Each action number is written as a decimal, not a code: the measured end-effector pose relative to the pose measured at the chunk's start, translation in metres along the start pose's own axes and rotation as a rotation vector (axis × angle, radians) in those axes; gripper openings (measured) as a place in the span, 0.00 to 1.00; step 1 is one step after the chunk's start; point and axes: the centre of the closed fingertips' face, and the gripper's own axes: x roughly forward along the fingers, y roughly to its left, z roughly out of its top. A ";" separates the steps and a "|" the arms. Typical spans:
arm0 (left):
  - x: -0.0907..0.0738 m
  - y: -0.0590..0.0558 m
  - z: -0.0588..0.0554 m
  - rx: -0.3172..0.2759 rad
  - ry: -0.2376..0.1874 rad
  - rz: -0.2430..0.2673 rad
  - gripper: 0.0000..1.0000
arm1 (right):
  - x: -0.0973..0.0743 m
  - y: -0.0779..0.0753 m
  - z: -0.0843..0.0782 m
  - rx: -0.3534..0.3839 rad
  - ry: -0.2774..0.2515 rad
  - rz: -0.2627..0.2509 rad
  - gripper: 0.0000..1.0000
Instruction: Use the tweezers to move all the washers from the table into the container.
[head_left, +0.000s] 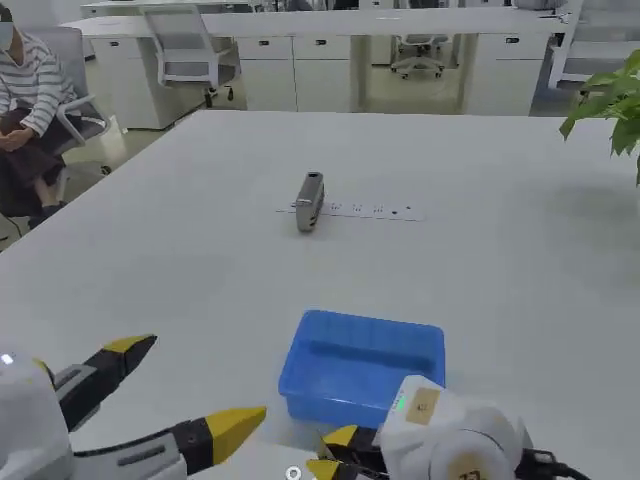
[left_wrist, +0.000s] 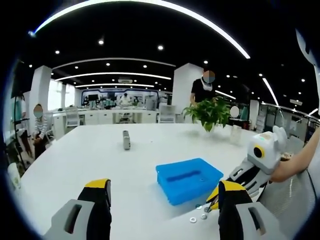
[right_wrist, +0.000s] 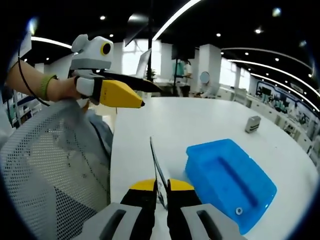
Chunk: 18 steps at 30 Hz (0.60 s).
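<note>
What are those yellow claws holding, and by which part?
The right gripper pinches the tweezers at their rear part, with the thin tips pointing forward. The left gripper is open and holds nothing.

Bright ceiling lights cast soft shadows; edges fisheye-bent, mildly blurred.

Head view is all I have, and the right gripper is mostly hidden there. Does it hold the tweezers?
Observer: Yes, the right gripper view shows the right gripper shut on the tweezers.
Operator: Is any washer already in the blue container?
Observer: One washer lies inside it, near one end.
Operator: How many on the table?
Observer: The left gripper view shows at least two washers beside the container, near the tweezers' tip.
</note>
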 end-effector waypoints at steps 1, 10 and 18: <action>0.001 -0.001 -0.001 0.008 0.008 0.002 0.90 | 0.000 0.000 0.000 -0.003 0.005 0.000 0.03; 0.003 -0.008 -0.001 0.020 0.018 -0.036 0.90 | -0.001 -0.011 -0.002 0.053 -0.020 0.008 0.03; 0.000 0.000 0.001 -0.030 -0.008 -0.028 0.91 | -0.004 -0.010 -0.002 0.124 -0.027 0.016 0.02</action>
